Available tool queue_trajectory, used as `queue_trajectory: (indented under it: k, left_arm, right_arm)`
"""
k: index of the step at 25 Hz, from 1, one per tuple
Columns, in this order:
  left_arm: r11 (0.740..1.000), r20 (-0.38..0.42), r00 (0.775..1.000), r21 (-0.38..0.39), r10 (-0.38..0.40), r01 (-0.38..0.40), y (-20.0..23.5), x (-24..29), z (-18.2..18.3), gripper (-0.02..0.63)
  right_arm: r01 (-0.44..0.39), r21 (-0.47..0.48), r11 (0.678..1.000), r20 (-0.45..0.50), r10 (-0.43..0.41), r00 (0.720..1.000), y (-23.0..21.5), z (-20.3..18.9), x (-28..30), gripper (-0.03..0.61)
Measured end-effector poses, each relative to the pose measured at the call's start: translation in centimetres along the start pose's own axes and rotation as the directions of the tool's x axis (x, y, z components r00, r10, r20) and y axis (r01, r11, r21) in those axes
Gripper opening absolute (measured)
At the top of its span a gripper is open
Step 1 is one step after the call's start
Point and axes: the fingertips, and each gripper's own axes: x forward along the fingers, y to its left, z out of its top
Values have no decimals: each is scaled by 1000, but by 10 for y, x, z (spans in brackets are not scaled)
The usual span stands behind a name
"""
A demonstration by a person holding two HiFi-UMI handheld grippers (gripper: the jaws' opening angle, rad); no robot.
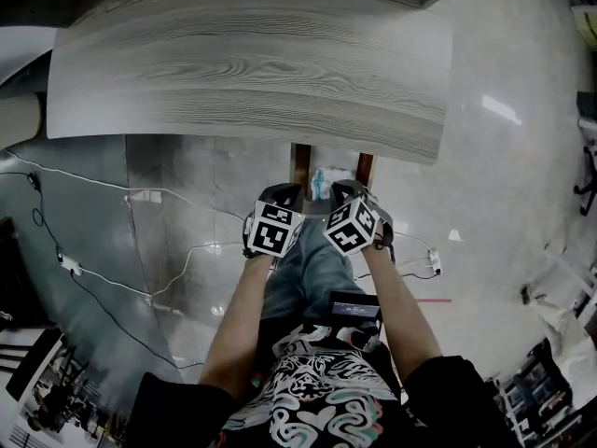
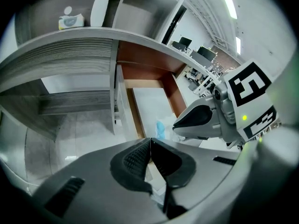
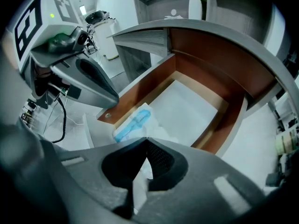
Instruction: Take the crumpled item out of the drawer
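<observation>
2 closed grippers poised over the open drawer, crumpled item not yet lifted

the left gripper (image 2: 150, 140) and right gripper (image 3: 146, 139) are each clenched, ribbed black pads meeting at the tips with nothing clearly pinched; they hang side by side above the drawer's front, likely lined up for a reach down. the drawer (image 3: 136, 93) is pulled out from under the grey wood-grain desk top (image 1: 252, 63), which leaves its inside open from above: smooth reddish-brown walls, flat white floor. the crumpled item (image 3: 133, 123) lies inside at the front edge, just beyond the right gripper's tips: thin, white, creased, with a light blue print, soft-looking. the right jaws would probably have to part before a grasp.
</observation>
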Motion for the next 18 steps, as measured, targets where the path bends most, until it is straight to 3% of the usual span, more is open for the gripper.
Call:
queue_trajectory:
  k: [18]
  left_arm:
    - [996, 27, 999, 84, 18, -20, -7, -17, 35, 6]
  right_arm:
    - [40, 44, 998, 72, -43, 997, -13, 20, -34, 8]
